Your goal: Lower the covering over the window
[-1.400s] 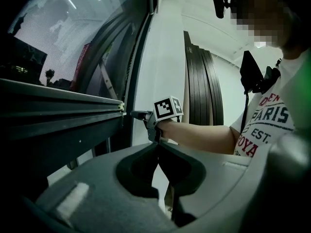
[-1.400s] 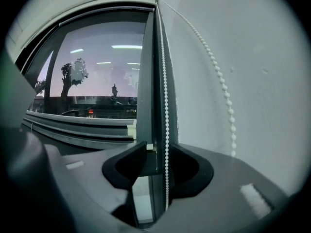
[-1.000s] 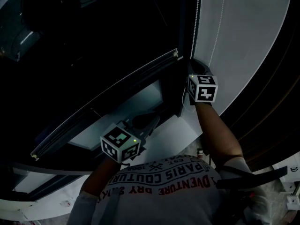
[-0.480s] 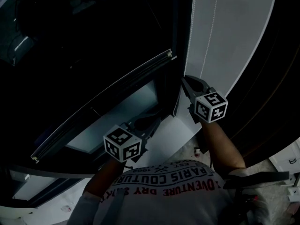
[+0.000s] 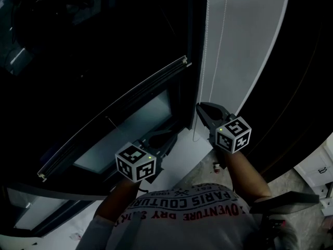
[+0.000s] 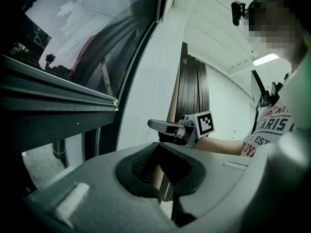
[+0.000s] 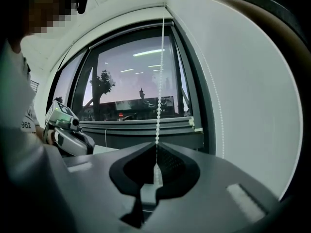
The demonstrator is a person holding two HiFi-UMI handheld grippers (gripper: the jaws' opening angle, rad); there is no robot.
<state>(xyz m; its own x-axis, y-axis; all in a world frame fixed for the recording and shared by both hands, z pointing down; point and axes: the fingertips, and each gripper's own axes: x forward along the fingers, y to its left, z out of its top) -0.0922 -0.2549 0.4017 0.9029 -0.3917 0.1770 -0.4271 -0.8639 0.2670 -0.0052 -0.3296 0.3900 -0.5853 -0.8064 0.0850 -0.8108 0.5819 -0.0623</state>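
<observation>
The window covering is a roller blind; its bottom bar (image 5: 114, 120) runs slantwise across the dark window and also shows in the left gripper view (image 6: 63, 93). A white bead chain (image 5: 204, 61) hangs down the window's right edge. My right gripper (image 5: 200, 109) is shut on this bead chain (image 7: 158, 106), which runs straight into the closed jaws (image 7: 155, 166). The chain's second strand (image 7: 217, 110) hangs free beside it. My left gripper (image 5: 167, 138) is lower, near the sill, and is shut (image 6: 158, 168) with nothing in it.
A white wall panel (image 5: 250, 46) rises right of the chain, with dark slatted panels (image 5: 304, 87) beyond it. The dark window glass (image 5: 78, 51) fills the left. A pale sill (image 5: 130, 126) lies under the blind's bar. The person's shirt fills the bottom edge.
My right gripper has come down and toward the person, still shut on the bead chain. The left gripper has hardly moved.
</observation>
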